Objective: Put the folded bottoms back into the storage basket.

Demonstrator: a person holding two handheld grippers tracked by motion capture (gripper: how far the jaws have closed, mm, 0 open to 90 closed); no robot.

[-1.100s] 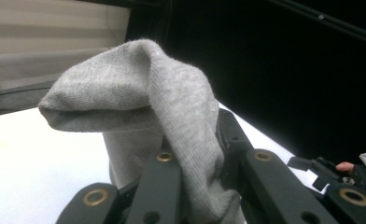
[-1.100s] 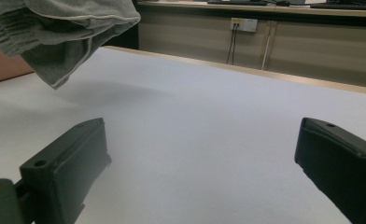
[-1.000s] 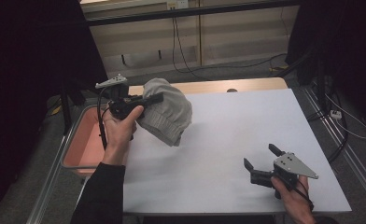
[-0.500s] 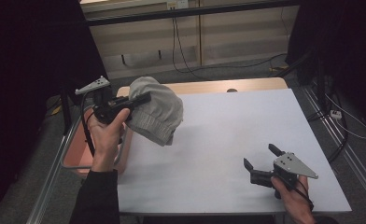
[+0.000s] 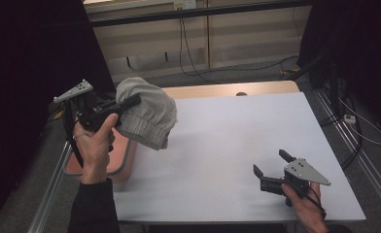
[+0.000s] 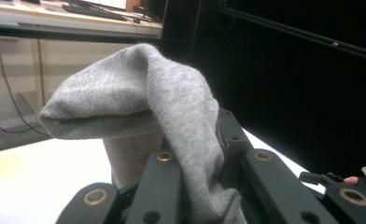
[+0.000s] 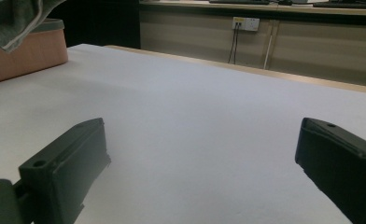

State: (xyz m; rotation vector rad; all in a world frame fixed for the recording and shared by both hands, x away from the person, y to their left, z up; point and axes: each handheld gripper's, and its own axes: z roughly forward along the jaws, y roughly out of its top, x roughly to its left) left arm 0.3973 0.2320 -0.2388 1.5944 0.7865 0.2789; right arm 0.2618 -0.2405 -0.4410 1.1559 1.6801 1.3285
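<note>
Left gripper [image 5: 130, 101] is clamped on a grey knit sock [image 5: 147, 116], held up in the air at the left edge of the white table [image 5: 237, 145], partly over the pinkish-tan bin [image 5: 123, 162] that sits beside the table. In the left gripper view the sock [image 6: 139, 107] drapes over the jaws, fabric pinched between them, cuff end hanging loose. Could be a bundled pair rather than a single sock, hard to tell from the folds.

Right gripper [image 5: 272, 170] rests low near the table's front right corner, jaws wide apart, nothing between them; the right gripper view looks over bare tabletop toward the bin [image 7: 24, 49] with a bit of the sock [image 7: 17, 21] hanging above it.

Step in hand, as I read it: carrying the sock to the bin for drop-off. It isn't inside yet, hanging above the bin's near rim and the table edge.

Next move likely calls for shifting the left hand further out over the bin so the whole sock clears the rim, lowering a little, then opening the jaws. Risk: the dangling cuff catches the rim or the knit snags on a jaw. The right gripper looks idle.
</note>
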